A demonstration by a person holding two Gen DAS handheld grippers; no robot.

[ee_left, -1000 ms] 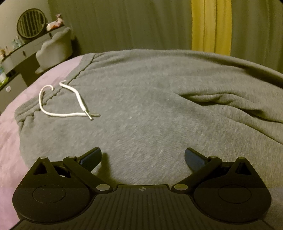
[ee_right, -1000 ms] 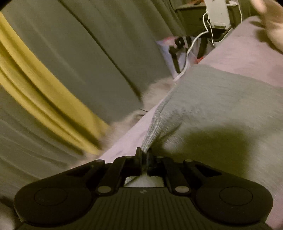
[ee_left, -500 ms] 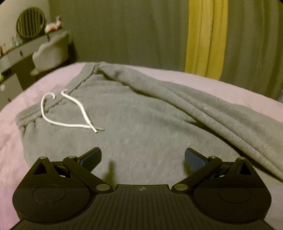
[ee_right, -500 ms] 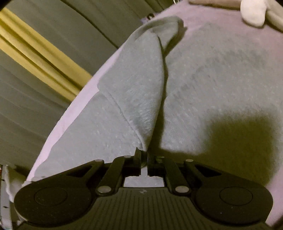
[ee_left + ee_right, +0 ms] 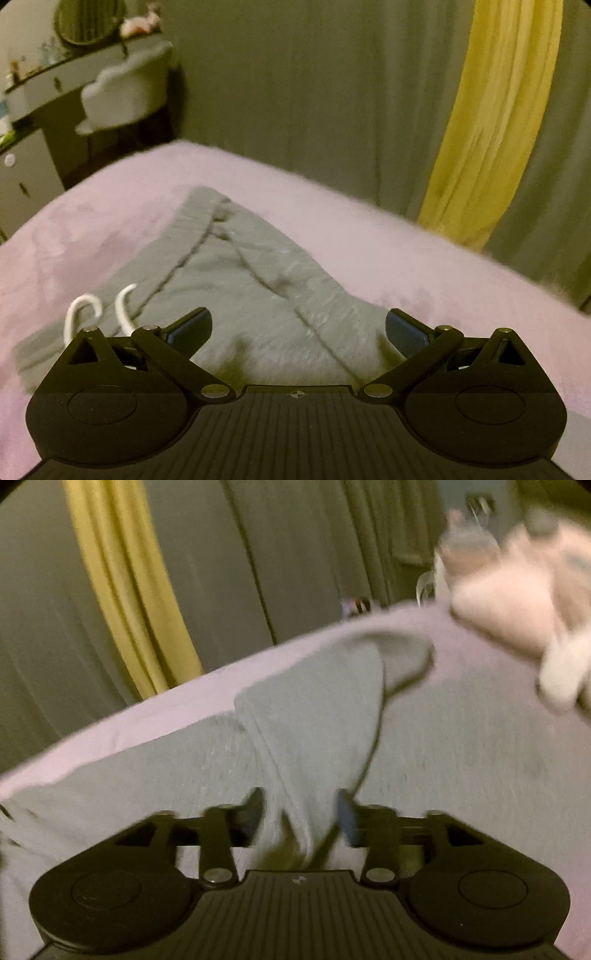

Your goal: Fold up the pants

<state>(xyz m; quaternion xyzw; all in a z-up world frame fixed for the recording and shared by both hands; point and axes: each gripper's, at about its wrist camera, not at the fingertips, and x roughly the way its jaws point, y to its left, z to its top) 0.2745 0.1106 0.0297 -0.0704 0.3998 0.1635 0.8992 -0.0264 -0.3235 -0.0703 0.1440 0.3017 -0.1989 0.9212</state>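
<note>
Grey sweatpants (image 5: 258, 295) lie on a pink bed cover (image 5: 92, 229), waistband toward the left with a white drawstring (image 5: 122, 306) showing. My left gripper (image 5: 298, 328) hovers open above the pants with nothing between its fingers. In the right wrist view a folded-over grey pant leg (image 5: 317, 716) runs from the far bed edge down between the fingers of my right gripper (image 5: 301, 812). Its jaws are opening, and the cloth sits loose in the gap with the pads apart from it. This view is blurred.
Grey curtains with a yellow one (image 5: 491, 122) hang behind the bed. A white chair (image 5: 125, 92) and a dresser (image 5: 33, 110) stand at the far left. Pale plush items (image 5: 524, 605) lie blurred at the bed's right side.
The left gripper pulled back and up, so more pink cover shows and the pants look smaller. The right gripper carried the pant leg over the pants, then went from shut to open.
</note>
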